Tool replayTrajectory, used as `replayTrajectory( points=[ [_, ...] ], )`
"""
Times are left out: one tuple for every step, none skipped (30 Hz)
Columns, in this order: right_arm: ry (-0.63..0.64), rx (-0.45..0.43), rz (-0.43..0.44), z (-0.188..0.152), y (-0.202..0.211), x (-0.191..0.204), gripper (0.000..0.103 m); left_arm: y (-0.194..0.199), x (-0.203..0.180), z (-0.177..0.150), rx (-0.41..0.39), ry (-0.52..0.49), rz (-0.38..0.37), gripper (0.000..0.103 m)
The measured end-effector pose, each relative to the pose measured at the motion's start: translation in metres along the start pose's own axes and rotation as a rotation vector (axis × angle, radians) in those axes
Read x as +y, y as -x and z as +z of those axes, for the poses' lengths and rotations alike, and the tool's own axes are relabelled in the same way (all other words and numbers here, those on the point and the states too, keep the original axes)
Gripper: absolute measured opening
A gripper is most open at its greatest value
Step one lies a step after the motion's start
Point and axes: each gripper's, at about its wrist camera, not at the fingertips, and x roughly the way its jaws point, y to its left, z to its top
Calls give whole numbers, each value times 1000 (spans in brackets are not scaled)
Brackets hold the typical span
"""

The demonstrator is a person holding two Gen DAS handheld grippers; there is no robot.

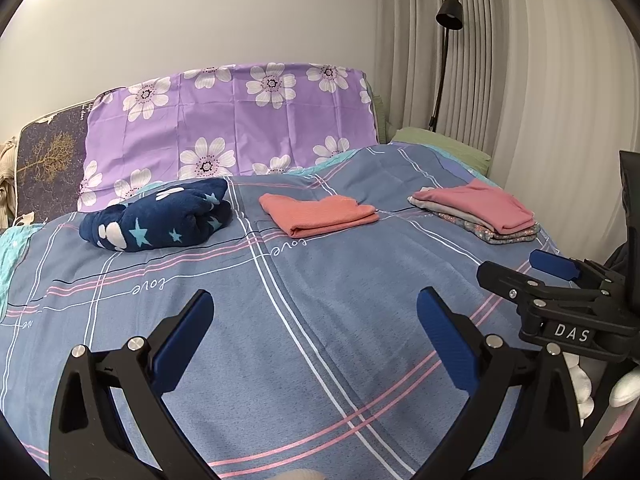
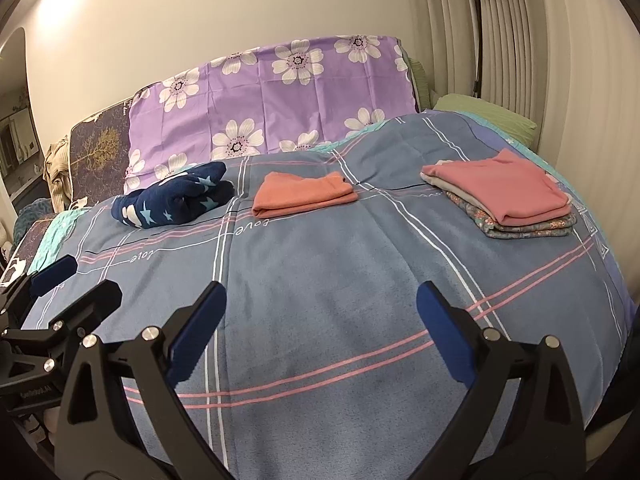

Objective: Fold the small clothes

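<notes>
Clothes: navy bundle (image 1: pixel 160 216), orange fold (image 1: pixel 318 214), pink-topped stack (image 1: pixel 480 212), in a row across the bed (image 1: pixel 304 340)
Left gripper (image 1: pixel 314 328): spread wide, holding nothing
Right gripper (image 2: pixel 320 320): spread wide, holding nothing
Behind: purple pillow (image 1: pixel 232 128)

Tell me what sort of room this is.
Most likely a home bedroom. A bed with a plaid blue bedspread fills the view, a purple flowered pillow leans against the wall at its head, and a black floor lamp stands by pleated curtains.
</notes>
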Motion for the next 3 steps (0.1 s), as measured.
replayTrajectory(
  points=[
    [1,1,-1,0,0,0,98,-1,1,0,1,-1,0,102],
    [1,2,-1,0,-1,0,98,-1,2,-1,3,0,1,102],
    [3,3,-1,-1,-2,1,98,-2,3,-1,5,0,1,102]
  ],
)
